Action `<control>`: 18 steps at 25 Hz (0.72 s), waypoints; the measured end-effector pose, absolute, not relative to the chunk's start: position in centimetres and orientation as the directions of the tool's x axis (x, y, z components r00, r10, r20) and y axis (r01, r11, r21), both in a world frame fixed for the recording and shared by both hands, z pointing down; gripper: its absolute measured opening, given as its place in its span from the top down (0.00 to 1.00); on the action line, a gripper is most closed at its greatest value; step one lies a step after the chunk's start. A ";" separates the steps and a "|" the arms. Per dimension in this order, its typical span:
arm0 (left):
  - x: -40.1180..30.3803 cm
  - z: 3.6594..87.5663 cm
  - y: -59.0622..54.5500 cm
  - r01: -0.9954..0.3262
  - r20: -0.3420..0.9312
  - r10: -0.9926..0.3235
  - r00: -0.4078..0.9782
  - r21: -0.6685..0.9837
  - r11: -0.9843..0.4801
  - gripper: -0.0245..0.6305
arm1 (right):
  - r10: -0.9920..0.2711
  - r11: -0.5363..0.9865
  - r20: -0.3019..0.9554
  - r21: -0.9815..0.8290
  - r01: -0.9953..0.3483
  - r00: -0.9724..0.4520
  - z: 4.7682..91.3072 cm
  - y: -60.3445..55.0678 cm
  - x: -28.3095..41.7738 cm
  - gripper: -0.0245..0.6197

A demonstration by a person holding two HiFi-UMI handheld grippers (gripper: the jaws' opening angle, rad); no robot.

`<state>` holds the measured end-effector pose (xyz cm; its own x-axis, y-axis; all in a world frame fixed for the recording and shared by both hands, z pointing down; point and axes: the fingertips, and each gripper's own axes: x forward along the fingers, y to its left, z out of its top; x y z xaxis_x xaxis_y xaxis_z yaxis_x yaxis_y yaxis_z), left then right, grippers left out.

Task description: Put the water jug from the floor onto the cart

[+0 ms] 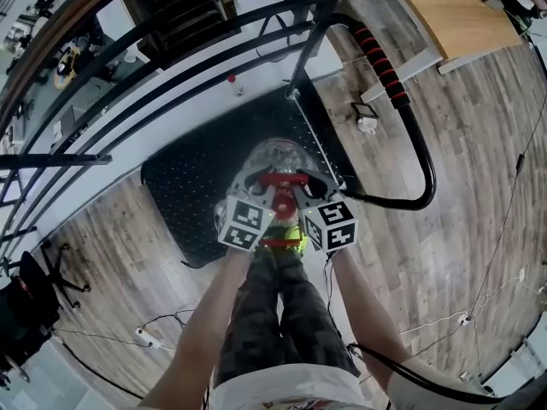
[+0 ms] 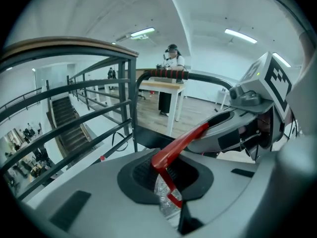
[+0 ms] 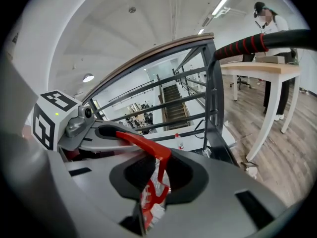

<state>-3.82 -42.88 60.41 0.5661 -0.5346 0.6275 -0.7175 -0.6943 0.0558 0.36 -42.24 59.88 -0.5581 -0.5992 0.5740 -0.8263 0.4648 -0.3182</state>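
You are gripping the water jug (image 1: 272, 156) by its red handle (image 1: 282, 179), with the left claw (image 1: 259, 186) and right claw (image 1: 309, 186) both clamping it. The jug is hanging upright, long axis vertical, top pointing up, over the near edge of the cart deck (image 1: 197, 186).

Bright, even light from ceiling strips (image 2: 241, 35) (shadows soft); heavy fisheye bending, dark corners.

Left gripper (image 2: 167, 178) clamped on jug's (image 2: 166, 202) red handle (image 2: 184, 139), right gripper (image 2: 220, 128) gripping the handle's far end, railing (image 2: 130, 103) left of handle, cart bar (image 2: 171, 74), table (image 2: 161, 85) and person (image 2: 172, 59) beyond it.
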 end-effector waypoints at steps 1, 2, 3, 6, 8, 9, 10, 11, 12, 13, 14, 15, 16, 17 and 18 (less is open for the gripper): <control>-3.8 60.6 -43.4 -0.714 0.627 -0.532 0.569 0.057 -0.698 0.90 | -0.604 0.462 0.575 -0.312 -0.830 -0.553 60.0 -42.7 0.4 0.86; -3.8 60.6 -43.8 -0.710 0.626 -0.529 0.573 0.058 -0.702 0.90 | -0.607 0.461 0.576 -0.307 -0.833 -0.548 60.0 -43.2 0.4 0.86; -3.8 60.6 -44.2 -0.706 0.624 -0.525 0.578 0.060 -0.706 0.90 | -0.608 0.459 0.577 -0.304 -0.835 -0.545 60.1 -43.6 0.4 0.86; -3.7 60.3 -45.6 -0.700 0.616 -0.520 0.592 0.072 -0.711 0.90 | -0.617 0.454 0.574 -0.300 -0.839 -0.539 60.3 -45.0 0.3 0.86; -3.6 60.4 -46.6 -0.695 0.606 -0.519 0.603 0.080 -0.714 0.90 | -0.624 0.449 0.568 -0.301 -0.841 -0.537 60.5 -46.1 0.3 0.86; -3.5 60.6 -47.0 -0.692 0.599 -0.518 0.610 0.085 -0.716 0.90 | -0.627 0.447 0.566 -0.300 -0.843 -0.535 60.7 -46.7 0.3 0.86; -3.4 60.7 -47.5 -0.690 0.591 -0.518 0.618 0.092 -0.718 0.90 | -0.631 0.445 0.565 -0.298 -0.845 -0.532 60.9 -47.2 0.4 0.86; -3.4 60.8 -47.9 -0.688 0.585 -0.518 0.624 0.098 -0.719 0.90 | -0.634 0.441 0.565 -0.297 -0.847 -0.528 61.0 -47.8 0.4 0.87; -3.3 60.9 -48.3 -0.686 0.581 -0.516 0.629 0.103 -0.720 0.90 | -0.637 0.438 0.565 -0.296 -0.849 -0.525 61.2 -48.4 0.4 0.87; -3.3 61.0 -48.7 -0.683 0.580 -0.514 0.632 0.102 -0.724 0.90 | -0.640 0.434 0.564 -0.295 -0.851 -0.522 61.3 -48.9 0.5 0.87; -3.2 61.2 -49.1 -0.679 0.581 -0.513 0.631 0.094 -0.728 0.90 | -0.643 0.431 0.564 -0.293 -0.853 -0.518 61.5 -49.5 0.6 0.87; -3.1 61.3 -49.6 -0.675 0.584 -0.514 0.629 0.082 -0.733 0.90 | -0.647 0.429 0.562 -0.289 -0.855 -0.515 61.6 -50.1 0.7 0.87; -2.9 61.4 -50.1 -0.673 0.586 -0.515 0.626 0.073 -0.736 0.90 | -0.650 0.427 0.562 -0.286 -0.858 -0.511 61.8 -50.6 0.9 0.87; -2.7 61.6 -50.5 -0.673 0.588 -0.515 0.624 0.071 -0.736 0.90 | -0.653 0.423 0.563 -0.284 -0.860 -0.507 62.1 -51.2 1.2 0.87; -2.6 61.8 -50.9 -0.674 0.588 -0.513 0.625 0.075 -0.735 0.90 | -0.654 0.418 0.567 -0.282 -0.864 -0.501 62.5 -51.6 1.4 0.88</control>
<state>-2.59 -50.91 61.79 0.6247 -0.5134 0.5884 -0.6742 -0.7348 0.0746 1.38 -51.60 62.46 -0.5011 -0.6541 0.5666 -0.8638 0.4176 -0.2819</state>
